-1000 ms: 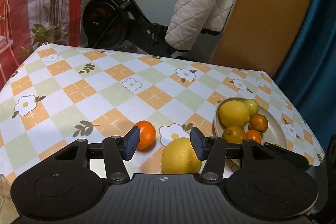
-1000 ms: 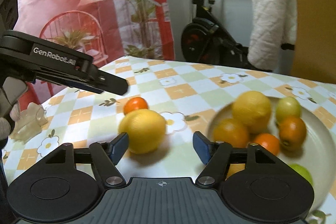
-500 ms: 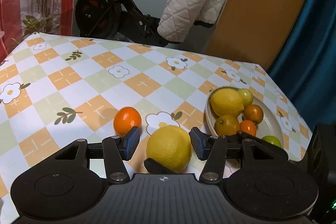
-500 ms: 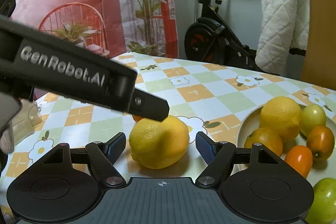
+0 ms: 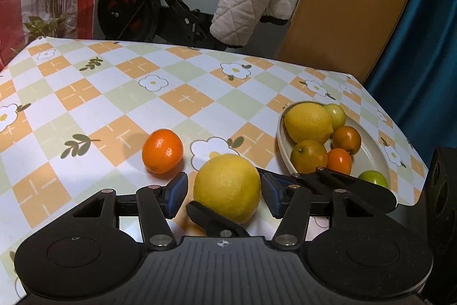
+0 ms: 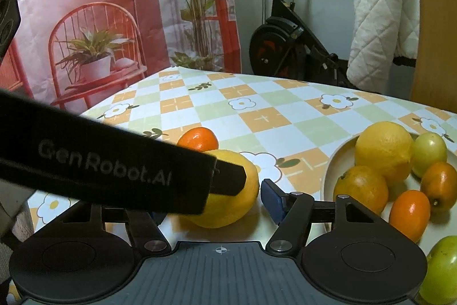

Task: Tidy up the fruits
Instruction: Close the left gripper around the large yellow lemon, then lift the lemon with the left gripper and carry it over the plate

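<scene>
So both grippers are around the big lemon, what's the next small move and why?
Probably finish closing the right hand-held gripper on the lemon and back the left hand-held gripper off: right's jaws are closing around it with gaps showing, and the plate sits right beside it.

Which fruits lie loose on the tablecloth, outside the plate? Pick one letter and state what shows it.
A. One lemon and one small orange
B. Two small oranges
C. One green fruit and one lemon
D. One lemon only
A: in the left wrist view a large lemon and a small orange sit on the checked tablecloth, while all the other fruit lies in the plate.
</scene>
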Tool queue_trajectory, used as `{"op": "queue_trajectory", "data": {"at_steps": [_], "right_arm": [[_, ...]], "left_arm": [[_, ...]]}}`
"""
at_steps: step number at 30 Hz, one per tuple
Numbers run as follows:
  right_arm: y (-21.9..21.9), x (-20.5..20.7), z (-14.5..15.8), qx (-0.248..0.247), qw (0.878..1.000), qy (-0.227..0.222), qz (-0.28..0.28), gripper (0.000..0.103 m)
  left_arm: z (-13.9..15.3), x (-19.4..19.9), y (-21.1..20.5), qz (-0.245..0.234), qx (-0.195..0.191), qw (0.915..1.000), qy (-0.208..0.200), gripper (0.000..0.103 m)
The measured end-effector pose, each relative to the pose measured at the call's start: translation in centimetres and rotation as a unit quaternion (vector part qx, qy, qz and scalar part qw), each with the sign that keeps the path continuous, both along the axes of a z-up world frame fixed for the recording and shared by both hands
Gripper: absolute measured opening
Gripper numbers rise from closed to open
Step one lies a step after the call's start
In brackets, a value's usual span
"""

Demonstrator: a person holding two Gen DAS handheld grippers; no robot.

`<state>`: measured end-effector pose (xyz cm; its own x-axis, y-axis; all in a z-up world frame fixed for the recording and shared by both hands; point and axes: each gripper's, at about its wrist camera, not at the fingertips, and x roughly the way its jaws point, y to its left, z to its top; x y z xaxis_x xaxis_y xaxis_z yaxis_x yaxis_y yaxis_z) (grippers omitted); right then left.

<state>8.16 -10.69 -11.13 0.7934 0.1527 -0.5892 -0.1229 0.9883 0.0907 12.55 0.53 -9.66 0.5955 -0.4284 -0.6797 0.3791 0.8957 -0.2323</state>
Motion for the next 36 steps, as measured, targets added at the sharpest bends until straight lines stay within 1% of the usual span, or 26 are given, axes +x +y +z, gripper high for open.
{"op": "queue_trajectory", "data": {"at_steps": [4,6,11,18,22,31,36], "right_arm": [[-0.1,-0.1,0.0,0.004,1.000,0.000,0.000,0.059],[-0.3,-0.1,0.0,0.008,1.000,0.000,-0.001,0.059],[-0.3,-0.2,0.0,0.004,1.000,-0.001,0.000,0.059],[-0.4,-1.4,0.1,0.001,1.000,-0.001,-0.003,0.059],[-0.6,-2.1,0.2,0.000,1.000,-0.002,-0.002,0.059],[-1.4,-3.5,0.6,0.016,1.000,0.002,-0.007,0.059],[-1.7,-4.4,1.3,0.015,1.000,-0.010,-0.009,0.059]], "left_arm": [[-0.1,-0.3,0.0,-0.005,-0.004,1.0000,-0.002,0.057],[-0.1,-0.4,0.0,-0.005,-0.002,1.0000,-0.006,0.054],[-0.1,-0.6,0.2,-0.007,-0.008,0.9999,-0.005,0.053],[0.3,-1.4,0.0,-0.018,-0.013,0.9998,-0.006,0.051],[0.4,-2.0,-0.4,-0.024,-0.008,0.9997,-0.006,0.051],[1.0,-3.3,-1.4,-0.035,0.009,0.9993,-0.006,0.051],[1.6,-4.2,-2.0,-0.036,0.018,0.9991,-0.014,0.051]]}}
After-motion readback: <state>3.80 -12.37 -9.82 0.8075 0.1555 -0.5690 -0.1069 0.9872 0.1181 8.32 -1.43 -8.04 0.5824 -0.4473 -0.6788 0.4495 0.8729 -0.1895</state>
